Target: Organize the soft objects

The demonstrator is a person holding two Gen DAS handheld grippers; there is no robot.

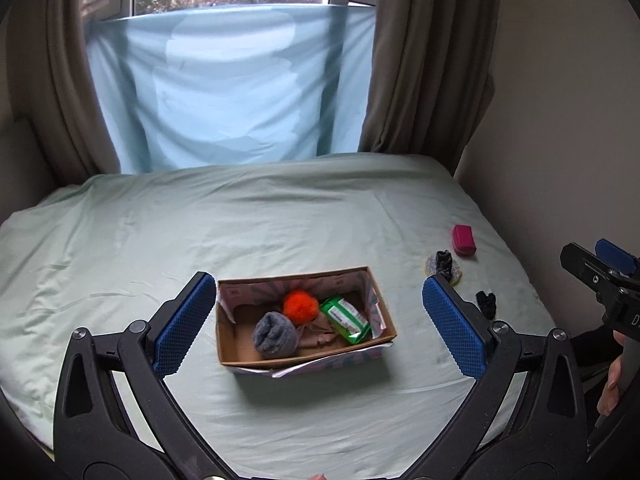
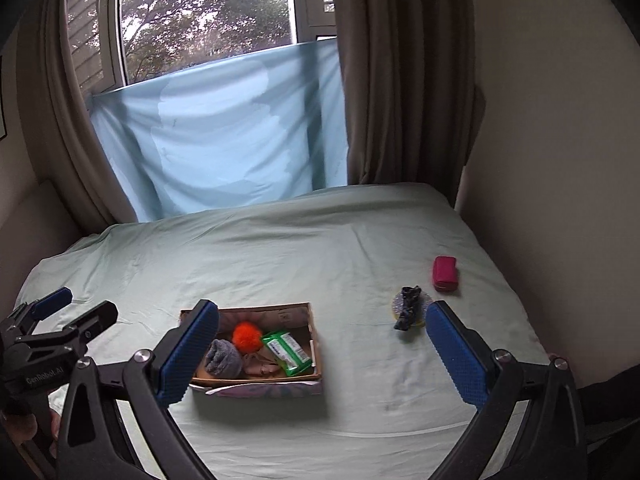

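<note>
Socks, pompom and wipes fill box; both claws gape.

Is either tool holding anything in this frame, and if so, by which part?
Nothing is held. The left tool and the right tool are both open and empty above the bed.

Dim daylight from the window, soft shadows, fisheye-warped dark edges, slight blur.
</note>
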